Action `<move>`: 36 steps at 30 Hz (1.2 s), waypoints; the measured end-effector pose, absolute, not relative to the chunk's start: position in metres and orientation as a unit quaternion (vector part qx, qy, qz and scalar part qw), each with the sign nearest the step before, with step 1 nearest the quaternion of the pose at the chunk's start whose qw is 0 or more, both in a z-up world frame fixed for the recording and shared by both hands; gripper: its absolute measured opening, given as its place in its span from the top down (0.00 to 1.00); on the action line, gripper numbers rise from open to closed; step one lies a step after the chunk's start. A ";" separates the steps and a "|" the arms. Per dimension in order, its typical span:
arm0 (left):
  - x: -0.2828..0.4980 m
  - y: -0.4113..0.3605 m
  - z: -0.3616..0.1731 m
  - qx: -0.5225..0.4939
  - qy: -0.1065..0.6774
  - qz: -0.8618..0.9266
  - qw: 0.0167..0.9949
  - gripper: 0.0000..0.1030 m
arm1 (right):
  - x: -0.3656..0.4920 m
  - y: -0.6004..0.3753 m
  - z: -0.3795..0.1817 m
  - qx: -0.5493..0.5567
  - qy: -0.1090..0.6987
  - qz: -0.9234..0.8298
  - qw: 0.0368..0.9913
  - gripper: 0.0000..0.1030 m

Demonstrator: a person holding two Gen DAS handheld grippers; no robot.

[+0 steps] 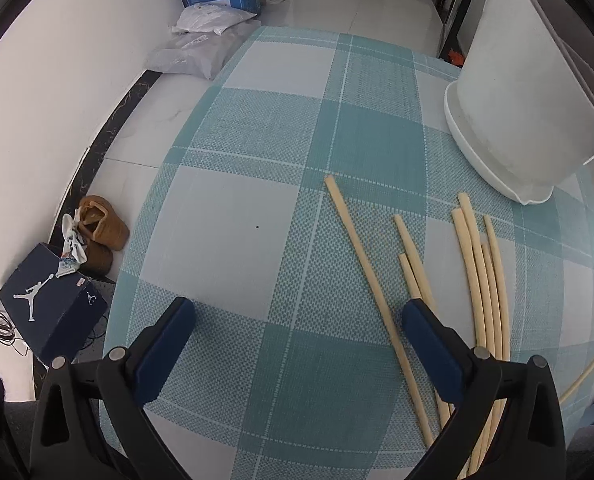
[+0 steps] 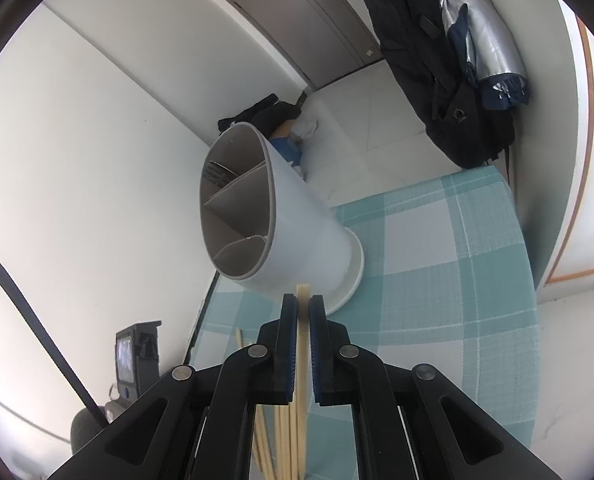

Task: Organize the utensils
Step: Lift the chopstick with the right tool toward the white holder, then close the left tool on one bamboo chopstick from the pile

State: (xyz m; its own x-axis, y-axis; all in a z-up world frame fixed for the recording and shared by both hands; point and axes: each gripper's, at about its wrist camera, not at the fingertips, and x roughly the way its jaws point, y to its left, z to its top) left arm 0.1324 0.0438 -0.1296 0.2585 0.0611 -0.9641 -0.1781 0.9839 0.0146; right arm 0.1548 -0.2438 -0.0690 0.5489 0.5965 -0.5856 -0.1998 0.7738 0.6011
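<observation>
Several pale wooden chopsticks (image 1: 479,280) lie loose on the teal checked tablecloth (image 1: 257,208), right of centre in the left wrist view. My left gripper (image 1: 297,316) hangs open above the cloth, its right finger over two of the sticks. A white utensil holder (image 1: 525,120) with a saucer base stands at the right. In the right wrist view my right gripper (image 2: 303,308) is shut on one chopstick (image 2: 302,296), whose tip pokes up in front of the holder (image 2: 281,236). The holder's divided compartments look bare. More chopsticks (image 2: 285,440) lie below the jaws.
The table's left edge drops to a tiled floor with a shoebox (image 1: 51,308), brown shoes (image 1: 101,232) and plastic bags (image 1: 201,36). A dark bag and a silver umbrella (image 2: 477,36) hang by the wall past the table's far side. A small device (image 2: 137,356) stands at lower left.
</observation>
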 end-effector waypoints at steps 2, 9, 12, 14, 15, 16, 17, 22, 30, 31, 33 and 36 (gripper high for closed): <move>0.132 0.047 -0.129 -0.050 0.605 0.078 0.791 0.01 | 0.154 -0.242 -0.068 0.238 0.411 0.236 0.848 0.95; 0.135 0.062 -0.127 -0.070 0.617 0.069 0.781 0.06 | 0.153 -0.241 -0.067 0.236 0.411 0.235 0.849 0.95; 0.141 0.071 -0.125 -0.109 0.616 0.060 0.778 0.06 | 0.153 -0.242 -0.066 0.238 0.410 0.235 0.848 0.95; 0.148 0.071 -0.126 -0.109 0.612 0.064 0.780 0.06 | 0.153 -0.241 -0.065 0.236 0.408 0.238 0.849 0.95; 0.151 0.071 -0.127 -0.107 0.610 0.067 0.782 0.10 | 0.153 -0.241 -0.065 0.233 0.407 0.239 0.850 0.95; 0.154 0.070 -0.127 -0.106 0.609 0.069 0.783 0.11 | 0.153 -0.241 -0.064 0.231 0.407 0.239 0.851 0.95; 0.158 0.070 -0.127 -0.105 0.609 0.070 0.783 0.12 | 0.153 -0.241 -0.064 0.231 0.407 0.239 0.851 0.95; 0.170 0.067 -0.129 -0.068 0.614 0.099 0.780 0.28 | 0.156 -0.242 -0.064 0.236 0.408 0.236 0.850 0.95; 0.170 0.067 -0.122 -0.122 0.601 0.100 0.784 0.99 | 0.157 -0.244 -0.061 0.233 0.402 0.223 0.857 0.95; 0.172 0.065 -0.122 -0.122 0.599 0.101 0.785 0.99 | 0.157 -0.244 -0.061 0.233 0.401 0.221 0.858 0.95; 0.171 0.068 -0.122 -0.134 0.597 0.098 0.785 1.00 | 0.157 -0.243 -0.060 0.229 0.399 0.219 0.860 0.95; 0.168 0.071 -0.118 -0.158 0.589 0.088 0.787 1.00 | 0.155 -0.240 -0.058 0.221 0.397 0.219 0.864 0.95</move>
State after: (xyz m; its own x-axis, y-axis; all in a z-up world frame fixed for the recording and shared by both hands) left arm 0.1682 0.0711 -0.1181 0.2898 -0.0480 -0.9559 -0.3239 0.9349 -0.1452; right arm 0.1549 -0.2403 -0.0582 0.5890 0.5538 -0.5885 -0.2035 0.8065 0.5551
